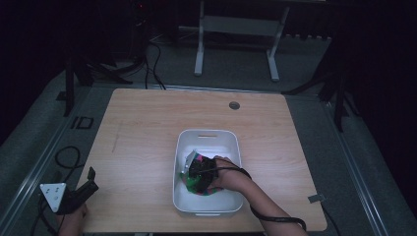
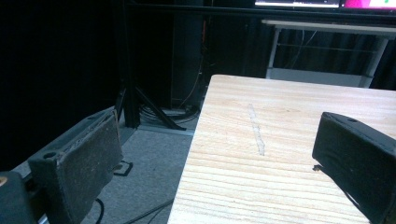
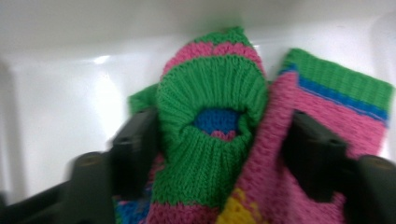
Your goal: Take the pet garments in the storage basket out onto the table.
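A knitted piece (image 3: 210,88) in green, pink, blue and yellow stripes lies bunched in a white bin (image 1: 209,132) at the middle of the table. My right gripper (image 3: 219,128) reaches down into the bin (image 3: 60,88), open, its jaws on either side of the round green cuff. The left jaw touches the cuff and the right jaw rests against pink fabric. In the high view the right gripper (image 1: 199,169) and hand cover most of the knit (image 1: 190,180). My left gripper (image 1: 92,179) hovers at the table's front left corner, open (image 2: 215,140), with nothing between its jaws.
The wooden table (image 1: 147,123) has a round cable hole (image 1: 234,105) near its far edge and a pale scratch (image 2: 257,130) on the left side. Cables and stand legs (image 1: 199,54) lie on the floor beyond it.
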Motion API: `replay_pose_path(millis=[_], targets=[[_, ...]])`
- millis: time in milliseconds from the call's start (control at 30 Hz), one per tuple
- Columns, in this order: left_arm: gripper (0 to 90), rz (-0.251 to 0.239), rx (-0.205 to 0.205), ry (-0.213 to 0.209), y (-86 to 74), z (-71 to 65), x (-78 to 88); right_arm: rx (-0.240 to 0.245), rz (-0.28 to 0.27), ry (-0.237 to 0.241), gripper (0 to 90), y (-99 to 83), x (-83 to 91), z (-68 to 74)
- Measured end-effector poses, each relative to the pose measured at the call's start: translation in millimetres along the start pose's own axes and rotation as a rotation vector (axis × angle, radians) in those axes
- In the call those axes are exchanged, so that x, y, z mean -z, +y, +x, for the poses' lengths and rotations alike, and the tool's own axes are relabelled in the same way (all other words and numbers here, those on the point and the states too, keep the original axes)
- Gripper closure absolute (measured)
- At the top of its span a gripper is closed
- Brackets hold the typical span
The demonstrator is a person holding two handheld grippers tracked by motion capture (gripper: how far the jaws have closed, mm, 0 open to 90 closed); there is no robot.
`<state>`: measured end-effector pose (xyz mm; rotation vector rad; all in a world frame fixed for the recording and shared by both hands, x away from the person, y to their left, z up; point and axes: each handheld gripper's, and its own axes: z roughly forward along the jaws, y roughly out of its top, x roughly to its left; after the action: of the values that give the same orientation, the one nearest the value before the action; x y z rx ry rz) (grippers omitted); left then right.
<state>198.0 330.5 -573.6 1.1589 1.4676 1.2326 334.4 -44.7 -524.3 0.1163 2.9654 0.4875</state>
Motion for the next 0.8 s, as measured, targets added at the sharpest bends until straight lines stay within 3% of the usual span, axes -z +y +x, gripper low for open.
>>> replay_pose_path(millis=[33,133,267,367,400,467,633,700,800], targets=[[1.8,0.000,-0.002,0.000,0.0,-0.1,0.1,0.007,-0.002,-0.016,55.4,0.4,1.3,0.3],[1.9,-0.001,-0.002,0.001,-0.1,-0.3,0.0,0.003,0.008,-0.048,63.8,2.5,2.7,1.0],[1.8,0.002,0.000,0.001,0.1,0.0,-0.1,-0.003,-0.008,-0.033,66.0,2.8,9.1,-1.8],[1.8,0.002,-0.002,0.000,0.1,0.0,-0.2,-0.016,-0.049,-0.032,66.4,2.5,20.3,-4.3],[1.8,0.001,-0.001,0.000,0.1,0.0,-0.2,-0.023,-0.087,-0.024,66.5,2.9,32.2,-6.1],[1.8,0.001,-0.001,0.000,0.1,-0.1,-0.2,-0.023,-0.100,-0.025,66.5,3.2,36.5,-6.6],[1.9,0.002,-0.003,0.001,0.1,-0.2,-0.2,-0.021,-0.177,-0.060,66.5,7.4,71.9,-13.0],[1.8,0.002,-0.002,0.001,0.1,-0.3,-0.3,-0.021,-0.177,-0.060,66.5,7.4,71.9,-13.0],[1.8,0.001,-0.001,0.002,0.1,-0.3,-0.2,-0.036,-0.235,-0.082,66.4,10.2,96.4,-17.3]])
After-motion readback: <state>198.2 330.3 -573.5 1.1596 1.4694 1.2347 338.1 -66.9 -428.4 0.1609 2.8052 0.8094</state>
